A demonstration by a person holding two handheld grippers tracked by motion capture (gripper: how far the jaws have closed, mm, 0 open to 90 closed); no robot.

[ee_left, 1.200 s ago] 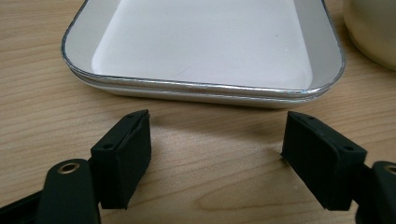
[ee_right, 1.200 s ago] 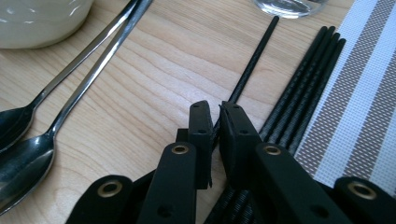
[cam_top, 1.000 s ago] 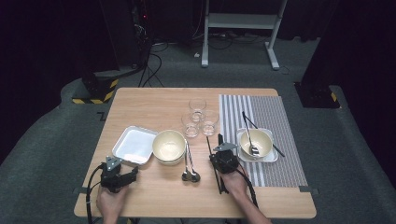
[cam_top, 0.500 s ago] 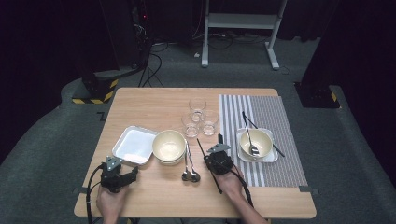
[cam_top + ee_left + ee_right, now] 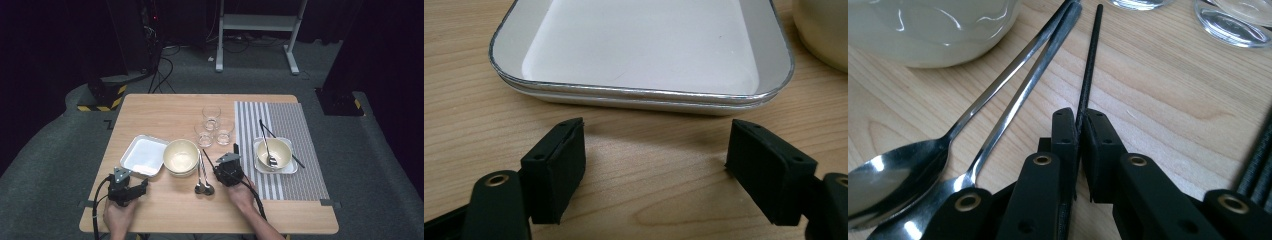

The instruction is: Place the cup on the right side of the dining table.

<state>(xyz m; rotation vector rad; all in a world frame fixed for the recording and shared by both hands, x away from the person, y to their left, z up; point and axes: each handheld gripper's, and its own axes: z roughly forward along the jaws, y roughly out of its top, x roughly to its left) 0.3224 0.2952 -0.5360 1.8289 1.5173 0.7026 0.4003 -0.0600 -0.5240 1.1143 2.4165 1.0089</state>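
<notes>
Wooden table, light grain, on grey carpet in a dark room — black curtains behind, a white desk frame and cables at the back, a yellow-black striped block off the table's far left corner.

Right gripper is clenched on a black chopstick — the stick runs out from between the pads and away across the wood, its tip ending near the glasses. Beside those pads, on their left in the right gripper view, two spoons lie side by side, bowls near the gripper, handles running up alongside the stick towards a cream bowl. More dark sticks show at the right edge of that view, too cut off to tell more. In the high view the right gripper sits between the spoons and the grey striped placemat, which carries a second bowl with a spoon in it, on a white dish, with black chopsticks next to it.

Left gripper is released, jaws wide apart with bare wood between them, nothing held. Just ahead of its fingertips sits a white square tray with a metal-looking rim, stacked double, not touching the pads. The cream bowl edge shows beyond the right pad. In the high view the left gripper rests near the table's front left corner.
</notes>
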